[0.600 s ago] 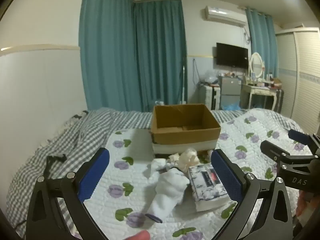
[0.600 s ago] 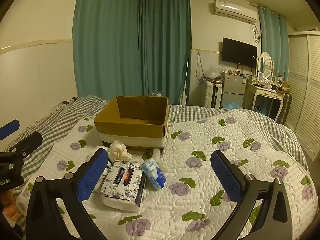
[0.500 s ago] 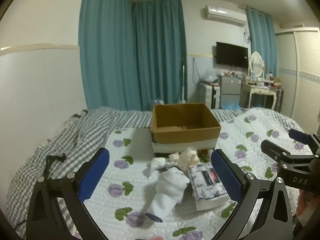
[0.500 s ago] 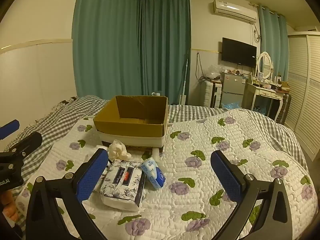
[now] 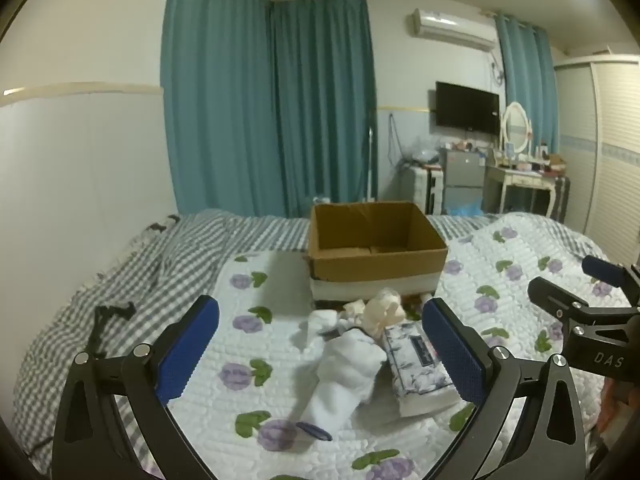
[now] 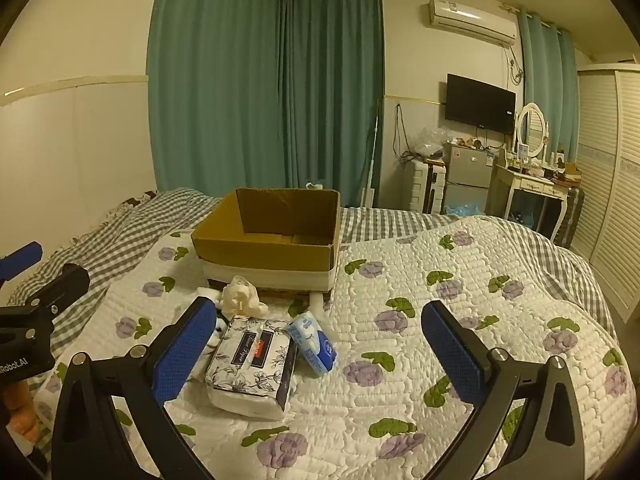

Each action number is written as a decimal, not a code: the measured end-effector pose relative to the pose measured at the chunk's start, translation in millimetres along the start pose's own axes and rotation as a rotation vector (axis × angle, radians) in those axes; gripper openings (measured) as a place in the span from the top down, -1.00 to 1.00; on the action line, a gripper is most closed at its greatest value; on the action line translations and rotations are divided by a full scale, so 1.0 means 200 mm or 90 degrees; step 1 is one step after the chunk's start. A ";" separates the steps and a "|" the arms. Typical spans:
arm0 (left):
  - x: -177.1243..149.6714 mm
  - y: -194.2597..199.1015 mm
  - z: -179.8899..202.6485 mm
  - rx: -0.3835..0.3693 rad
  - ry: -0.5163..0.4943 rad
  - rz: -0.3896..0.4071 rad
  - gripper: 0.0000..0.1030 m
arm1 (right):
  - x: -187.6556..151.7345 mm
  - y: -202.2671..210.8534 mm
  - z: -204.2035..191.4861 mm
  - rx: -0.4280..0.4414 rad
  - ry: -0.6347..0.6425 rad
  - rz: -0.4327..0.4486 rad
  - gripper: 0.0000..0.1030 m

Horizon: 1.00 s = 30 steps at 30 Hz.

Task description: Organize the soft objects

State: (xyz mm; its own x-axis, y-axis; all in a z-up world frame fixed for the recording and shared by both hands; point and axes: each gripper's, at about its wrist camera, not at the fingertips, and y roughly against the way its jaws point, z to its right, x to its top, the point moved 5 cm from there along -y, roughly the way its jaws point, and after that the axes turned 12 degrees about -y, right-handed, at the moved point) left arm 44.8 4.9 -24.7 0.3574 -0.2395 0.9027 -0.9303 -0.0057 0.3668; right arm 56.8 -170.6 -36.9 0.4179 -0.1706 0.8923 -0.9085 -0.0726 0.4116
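Teal curtains (image 6: 272, 92) cover the far wall w/ an AC unit (image 6: 472, 20) high at right. Wall TV (image 6: 480, 104) hangs above a small fridge (image 6: 468, 172), just beside a white dressing table (image 6: 532, 184) w/ oval mirror (image 6: 531, 128). Louvred wardrobe (image 6: 612, 184) at far right. Grey gingham sheet (image 5: 132, 272) shows on the bed's left side

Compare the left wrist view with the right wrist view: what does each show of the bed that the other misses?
Only the left wrist view shows the white sock laid out in full. Only the right wrist view shows the small blue tissue pack beside the floral tissue pack. Both show the open cardboard box, the crumpled cream cloth, the floral quilt, and both claws open: left claw, right claw.
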 end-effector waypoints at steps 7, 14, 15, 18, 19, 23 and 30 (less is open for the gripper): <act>-0.02 0.00 0.00 0.002 0.002 -0.006 -1.00 | -0.01 0.02 -0.04 -0.004 0.001 -0.002 -1.00; -0.04 -0.01 -0.01 0.002 0.005 -0.008 -1.00 | -0.01 0.02 -0.04 -0.003 0.001 -0.003 -1.00; -0.04 -0.01 0.00 0.003 0.005 -0.008 -1.00 | -0.01 0.02 -0.04 -0.003 0.001 -0.003 -1.00; -0.04 -0.01 -0.01 0.001 0.004 -0.009 -1.00 | -0.01 0.02 -0.04 -0.004 0.001 -0.004 -1.00; -0.04 -0.01 -0.01 0.001 0.004 -0.009 -1.00 | -0.01 0.02 -0.04 -0.004 0.001 -0.004 -1.00; -0.04 -0.01 -0.02 0.001 0.004 -0.010 -1.00 | -0.01 0.02 -0.04 -0.004 0.002 -0.004 -1.00; -0.04 -0.02 -0.01 0.002 -0.005 -0.008 -1.00 | -0.02 0.02 -0.04 -0.003 0.004 -0.005 -1.00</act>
State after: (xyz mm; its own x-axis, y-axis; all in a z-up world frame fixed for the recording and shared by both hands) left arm 45.1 8.8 -32.6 0.3680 -0.2471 0.8964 -0.9261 -0.0111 0.3771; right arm 51.9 -162.5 -37.4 0.4245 -0.1642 0.8904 -0.9054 -0.0685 0.4190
